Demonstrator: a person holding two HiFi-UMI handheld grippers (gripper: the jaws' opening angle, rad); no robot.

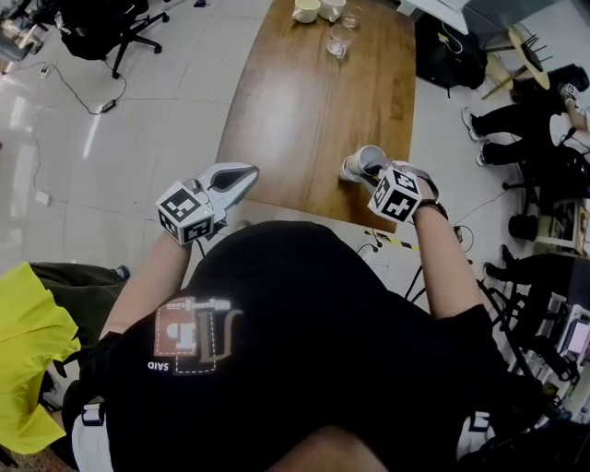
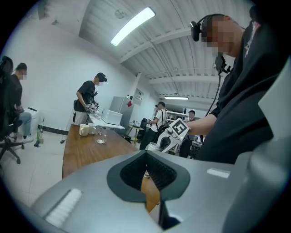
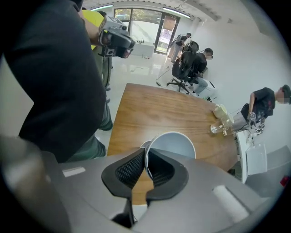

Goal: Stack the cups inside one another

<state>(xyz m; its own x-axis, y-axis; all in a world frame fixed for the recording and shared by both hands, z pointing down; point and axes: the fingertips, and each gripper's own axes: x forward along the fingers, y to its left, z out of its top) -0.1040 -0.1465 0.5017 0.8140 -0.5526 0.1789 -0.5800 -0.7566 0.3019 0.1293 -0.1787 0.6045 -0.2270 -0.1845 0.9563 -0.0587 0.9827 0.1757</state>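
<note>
A: Right hand-held gripper, what has it got?

B: It's clamped on the rim of a white cup, tilted over the near end of the wooden surface.

A: And the left hand-held gripper?

B: Jaws together, nothing between them. Two cream cups and a glass stand at the far end.

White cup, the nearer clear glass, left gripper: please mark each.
white cup (image 3: pixel 175 144), right gripper view, inner wall.
nearer clear glass (image 1: pixel 339 41), head view, side wall.
left gripper (image 1: pixel 247 173), head view, closed jaw tips.
</note>
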